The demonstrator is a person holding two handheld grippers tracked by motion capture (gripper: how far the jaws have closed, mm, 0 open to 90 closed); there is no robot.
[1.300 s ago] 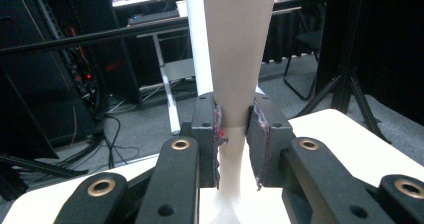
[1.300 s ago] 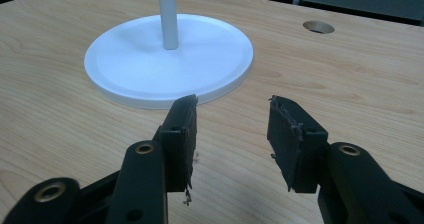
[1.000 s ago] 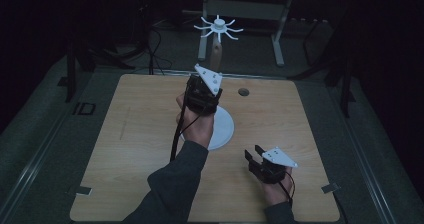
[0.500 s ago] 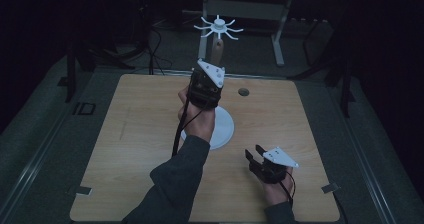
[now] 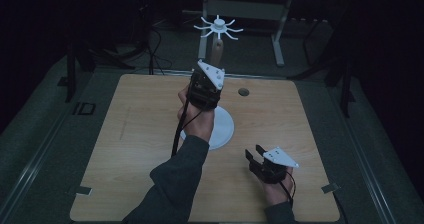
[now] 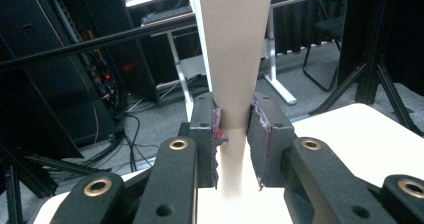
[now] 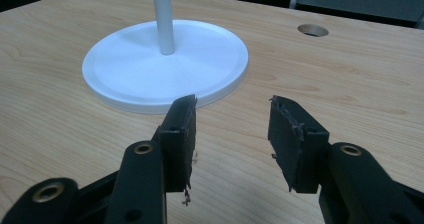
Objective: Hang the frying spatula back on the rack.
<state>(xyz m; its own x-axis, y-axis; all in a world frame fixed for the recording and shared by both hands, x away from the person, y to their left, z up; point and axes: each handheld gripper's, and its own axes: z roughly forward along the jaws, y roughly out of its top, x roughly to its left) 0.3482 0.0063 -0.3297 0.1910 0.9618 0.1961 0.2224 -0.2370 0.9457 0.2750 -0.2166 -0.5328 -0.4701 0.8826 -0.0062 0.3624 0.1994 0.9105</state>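
Tan, tapered, matt-surfaced shaft (image 6: 234, 59), wider above and narrower below, standing upright at frame centre of the left gripper view; in the high view, seen upper centre just beneath a white spoked head (image 5: 218, 26). Clamped at its narrow part by the left tongs (image 6: 234, 134), jaws closed tight on it, pads pressed to both sides.

Below, a thin white pole (image 7: 163, 19) rising from a flat white round base (image 7: 165, 69), upper left of the right gripper view, resting on the pale wood-grain desk (image 5: 130, 134). Whether shaft and pole are one piece: cannot tell.

Right tongs (image 7: 232, 129) at lower right of the high view, low over the desk, jaws parted wide, nothing between them, near the base but apart from it. Round dark hole (image 5: 243, 91) in the desk beyond the base.

Probable hazards: tipping or sliding of the stand under any sideways pull, the base being unheld; slipping of the pads along the taper, the grip sitting on a sloped surface; fouling of the spoked head if the shaft is lifted.

Count: one tapered shaft, one spoked head, one pole, one base, one hole, one desk, two tongs.
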